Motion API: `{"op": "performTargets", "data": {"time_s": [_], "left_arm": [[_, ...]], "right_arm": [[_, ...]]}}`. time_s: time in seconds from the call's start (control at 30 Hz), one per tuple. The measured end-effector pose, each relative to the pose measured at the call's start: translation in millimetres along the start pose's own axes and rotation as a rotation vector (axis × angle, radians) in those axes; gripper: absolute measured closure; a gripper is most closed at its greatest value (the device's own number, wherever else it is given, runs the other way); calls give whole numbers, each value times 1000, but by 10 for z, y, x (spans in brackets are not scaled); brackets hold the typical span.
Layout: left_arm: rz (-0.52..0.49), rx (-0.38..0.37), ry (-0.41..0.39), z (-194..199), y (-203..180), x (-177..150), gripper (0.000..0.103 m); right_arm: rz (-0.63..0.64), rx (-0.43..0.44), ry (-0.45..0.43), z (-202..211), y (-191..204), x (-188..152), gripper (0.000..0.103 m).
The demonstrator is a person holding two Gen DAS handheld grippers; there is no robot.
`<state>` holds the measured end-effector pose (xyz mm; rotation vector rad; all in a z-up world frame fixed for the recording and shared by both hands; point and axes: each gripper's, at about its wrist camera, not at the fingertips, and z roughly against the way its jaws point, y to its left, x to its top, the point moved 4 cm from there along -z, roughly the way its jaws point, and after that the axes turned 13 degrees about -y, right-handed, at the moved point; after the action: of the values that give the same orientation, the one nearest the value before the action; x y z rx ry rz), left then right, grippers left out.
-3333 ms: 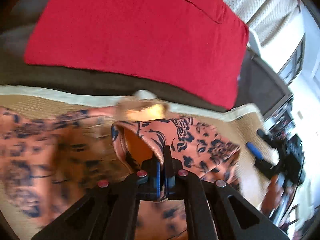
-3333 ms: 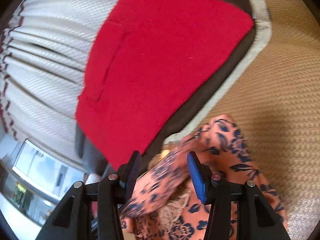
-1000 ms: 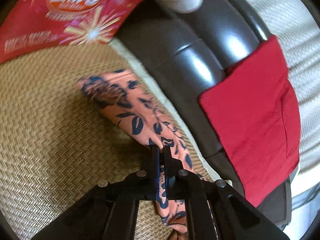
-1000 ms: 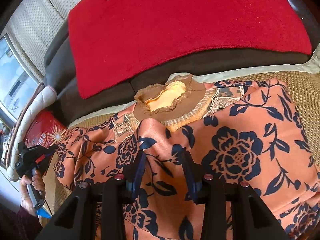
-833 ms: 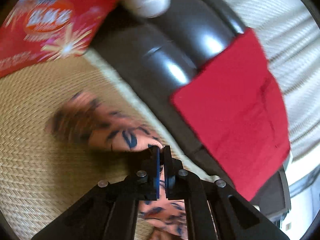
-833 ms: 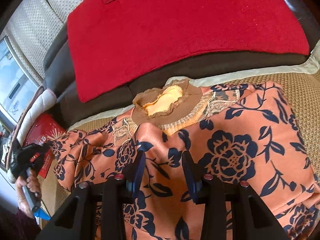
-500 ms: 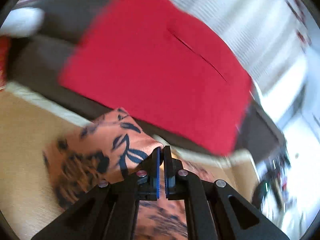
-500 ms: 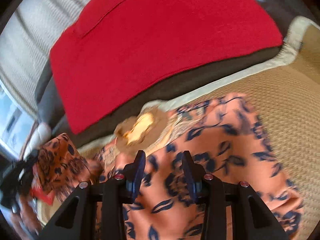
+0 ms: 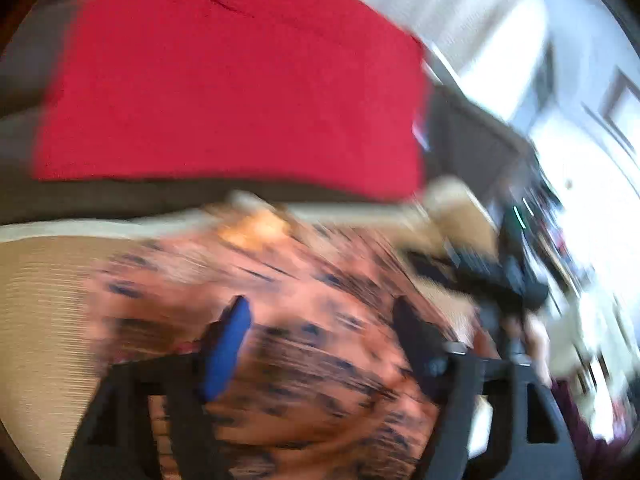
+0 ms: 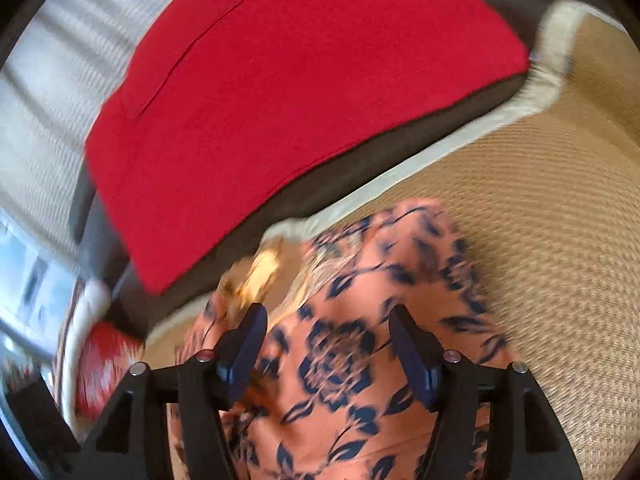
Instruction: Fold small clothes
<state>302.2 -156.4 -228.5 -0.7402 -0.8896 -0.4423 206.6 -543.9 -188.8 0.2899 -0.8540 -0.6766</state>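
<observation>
Both grippers, left gripper point(image 9: 320, 340) and right gripper point(image 10: 326, 344), gape above the floral garment point(image 10: 360, 360).

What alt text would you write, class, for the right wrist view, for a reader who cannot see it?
The open right gripper hovers over an orange floral garment lying on a woven mat, holding nothing. Beyond the mat's pale edge, a red cloth is draped over a dark sofa; the picture is motion-blurred.

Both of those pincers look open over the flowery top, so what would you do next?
Probably lower the right hand-held gripper and pinch the top's right edge to fold it inward: both hand-held grippers are open, and that side lies spread on the mat.
</observation>
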Motion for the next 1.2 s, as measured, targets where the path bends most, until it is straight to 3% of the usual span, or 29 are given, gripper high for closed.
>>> {"op": "performTargets", "data": {"time_s": [0.07,0.17,0.23,0.3,0.37,0.47,0.53,0.6,0.73,0.87,1.0,1.07,1.2], "left_arm": [[72,131,-8,143,502,39,27],[175,314,67,116,1048,-196,29],[239,319,109,73,1192,-339,38],[249,300,114,55,1202,-376,38],[234,325,100,87,1210,-338,38],[160,387,126,92,1267,-363,38],[154,451,185,18,1368,-473,38],[197,454,211,-10,1469,-615,39],[180,482,190,85,1518,-602,40],[184,474,172,182,1535,-538,40],[185,474,199,89,1560,-604,40],[200,462,198,92,1566,-595,40],[215,431,180,120,1534,-545,40]], "right_arm": [[139,27,23,-10,276,-94,36],[366,95,36,71,757,-296,36],[399,196,103,106,988,-458,36],[374,235,194,93,1127,-639,35],[369,239,221,79,1181,-733,35],[243,329,314,4,1232,-871,35],[269,278,307,-82,1289,-968,35],[372,220,221,-79,1388,-1012,36],[556,185,126,-128,1685,-1186,35],[658,75,195,-507,1695,-1485,35],[841,12,166,-635,1718,-1705,35],[895,-14,144,-656,1721,-1772,40],[816,-9,140,-662,1606,-1583,89]]}}
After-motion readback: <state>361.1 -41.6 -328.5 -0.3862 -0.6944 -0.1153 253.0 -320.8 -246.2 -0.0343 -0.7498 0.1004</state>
